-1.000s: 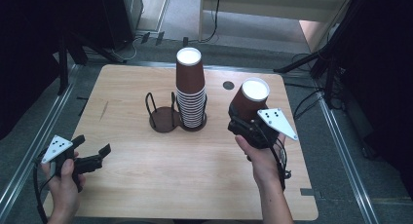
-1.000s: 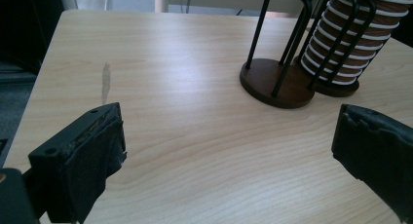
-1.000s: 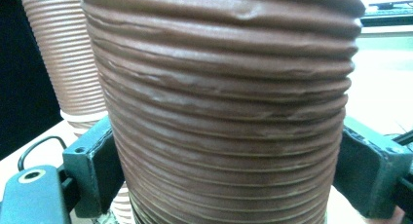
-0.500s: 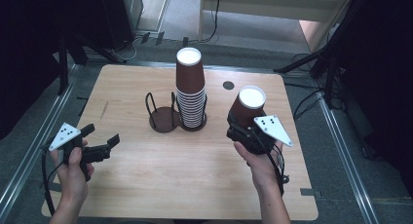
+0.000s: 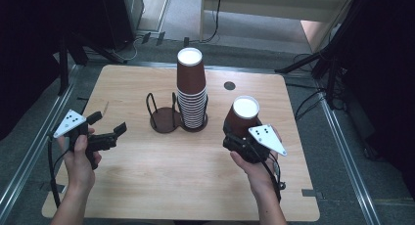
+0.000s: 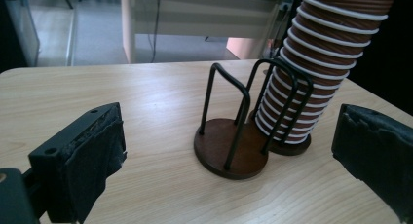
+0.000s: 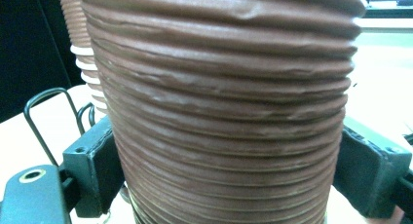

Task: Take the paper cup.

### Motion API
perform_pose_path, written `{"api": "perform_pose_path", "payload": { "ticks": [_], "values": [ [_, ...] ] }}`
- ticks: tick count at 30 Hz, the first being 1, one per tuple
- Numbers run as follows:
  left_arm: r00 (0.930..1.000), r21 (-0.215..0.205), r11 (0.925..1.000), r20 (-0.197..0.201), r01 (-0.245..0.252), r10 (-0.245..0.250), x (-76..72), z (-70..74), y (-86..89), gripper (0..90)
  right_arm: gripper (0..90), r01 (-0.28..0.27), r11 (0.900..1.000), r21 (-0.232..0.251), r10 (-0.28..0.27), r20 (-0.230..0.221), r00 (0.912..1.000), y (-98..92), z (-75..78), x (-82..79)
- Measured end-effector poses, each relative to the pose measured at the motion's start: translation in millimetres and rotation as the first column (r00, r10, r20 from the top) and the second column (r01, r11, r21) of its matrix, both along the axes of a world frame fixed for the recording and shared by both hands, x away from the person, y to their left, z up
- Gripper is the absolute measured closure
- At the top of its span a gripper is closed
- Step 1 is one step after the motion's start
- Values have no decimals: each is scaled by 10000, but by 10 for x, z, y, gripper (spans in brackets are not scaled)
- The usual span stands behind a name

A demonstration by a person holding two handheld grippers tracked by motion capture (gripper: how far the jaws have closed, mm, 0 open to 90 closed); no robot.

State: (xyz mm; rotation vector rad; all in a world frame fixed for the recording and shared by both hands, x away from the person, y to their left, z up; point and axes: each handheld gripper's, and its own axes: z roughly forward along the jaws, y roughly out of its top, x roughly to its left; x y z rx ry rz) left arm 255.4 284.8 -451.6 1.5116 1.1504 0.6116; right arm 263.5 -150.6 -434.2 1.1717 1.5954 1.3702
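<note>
Light wood table (image 5: pixel 147 186) on a dark floor, cables and stands behind its far edge. Right tool (image 5: pixel 243 141): jaws closed on the lower wall of an inverted brown ribbed paper cup (image 5: pixel 241 116), white base up, held w/ its rim off or barely at the table, toward the right edge; in the right gripper view the pads press both sides of the cup (image 7: pixel 224 112). Left tool (image 5: pixel 108 128): jaws wide apart, nothing between them, near the left edge, pointing at the holder. Outward: a two-ring wire cup holder at table centre, left ring (image 5: pixel 163 118) empty, right ring carrying the tall cup stack (image 5: pixel 192 95); same pair in the left gripper view (ring (image 6: pixel 231 136), stack (image 6: pixel 311 73)).

Risk (judgement): thin paper wall may crush or slip if the grip is too hard or off-centre. If the cup is bound for the empty ring, a tilted approach could catch the wire loops or knock the adjacent stack, since ring & stack touch.
</note>
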Motion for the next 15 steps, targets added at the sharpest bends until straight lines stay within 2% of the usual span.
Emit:
{"api": "perform_pose_path", "payload": {
  "ticks": [1,4,9,10,15],
  "values": [
    [10000,0,10000,0,0,0,0,0,0,0,118,0,10000,0,0,0,10000,0,0,0],
    [9996,-109,9995,1,283,-283,-8,-16,-22,0,120,-4,9989,-459,5,14,10000,33,-60,-4],
    [9969,-118,9969,-136,773,-775,-3,-59,-105,0,121,-49,9979,-648,48,-18,10000,109,-123,-11],
    [9947,-98,9947,-145,1019,-1020,1,-56,-164,0,121,-128,9964,-841,121,-92,9999,165,-160,-16],
    [9848,6,9849,-180,1730,-1730,-10,-33,-344,0,120,-254,9940,-1062,244,-100,9997,253,-220,-28]
  ]
}}
